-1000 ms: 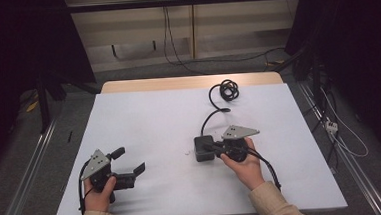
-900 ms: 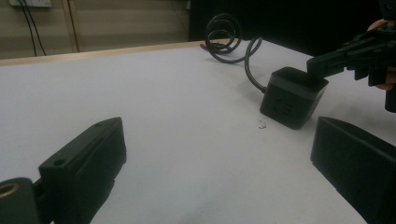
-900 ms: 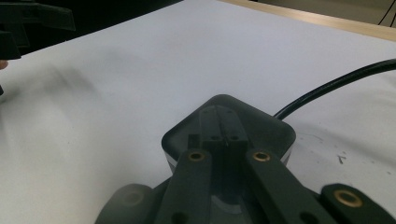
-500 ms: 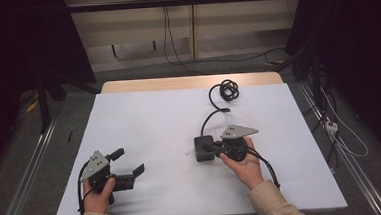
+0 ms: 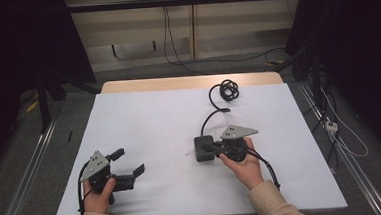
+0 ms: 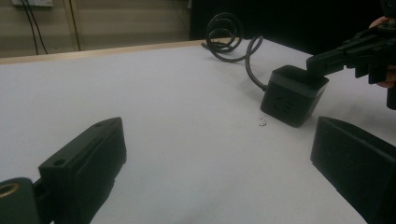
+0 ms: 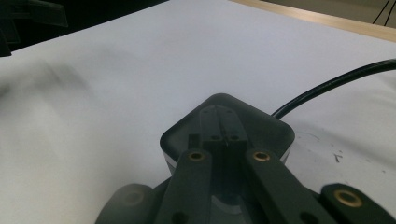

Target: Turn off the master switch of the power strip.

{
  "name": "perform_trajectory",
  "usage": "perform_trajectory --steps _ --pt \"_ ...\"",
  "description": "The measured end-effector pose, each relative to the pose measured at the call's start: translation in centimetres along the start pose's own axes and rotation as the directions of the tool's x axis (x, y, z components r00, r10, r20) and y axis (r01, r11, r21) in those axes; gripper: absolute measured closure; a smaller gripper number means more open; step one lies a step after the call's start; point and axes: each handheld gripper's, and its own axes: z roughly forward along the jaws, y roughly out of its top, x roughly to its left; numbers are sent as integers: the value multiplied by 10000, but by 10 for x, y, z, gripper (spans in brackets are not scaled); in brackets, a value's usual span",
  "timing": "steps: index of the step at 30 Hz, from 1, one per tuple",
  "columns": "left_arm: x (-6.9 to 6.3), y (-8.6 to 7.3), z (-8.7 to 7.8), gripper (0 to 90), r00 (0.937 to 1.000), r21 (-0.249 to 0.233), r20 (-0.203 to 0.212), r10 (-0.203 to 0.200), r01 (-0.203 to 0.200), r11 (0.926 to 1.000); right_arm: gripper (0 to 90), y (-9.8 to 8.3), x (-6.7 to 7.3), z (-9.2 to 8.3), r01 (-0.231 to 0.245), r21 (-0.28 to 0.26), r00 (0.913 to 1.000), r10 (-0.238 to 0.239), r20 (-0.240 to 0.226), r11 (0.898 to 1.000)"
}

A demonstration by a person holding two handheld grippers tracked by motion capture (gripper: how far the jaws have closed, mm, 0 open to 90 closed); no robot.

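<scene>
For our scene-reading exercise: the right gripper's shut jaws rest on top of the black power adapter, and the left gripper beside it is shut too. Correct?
Not quite. The left gripper is open: the left gripper view shows its two jaws standing wide apart over the white table. The rest holds: the right gripper has its shut jaws on top of the black power adapter.

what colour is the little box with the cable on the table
Black, like its cable. The box shows best in the left gripper view.
</scene>
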Motion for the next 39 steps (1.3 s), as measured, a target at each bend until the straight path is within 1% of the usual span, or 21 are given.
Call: perform_trajectory --steps 4,7,32,39 --pt "-1 0 0 31 10000 6 -2 -38 38 10000 900 0 -1 0 -102 15 9999 102 -26 9999" --pt "-1 0 0 31 10000 3 -1 -47 47 10000 900 0 0 0 -67 82 10000 67 2 9999" --pt "0 -1 0 31 10000 29 -15 -40 40 10000 900 -1 0 0 37 -1 10000 -37 -24 10000" --pt "0 -1 -1 31 10000 38 -5 -20 20 10000 900 -1 -2 0 -105 -47 9999 104 -70 9999"
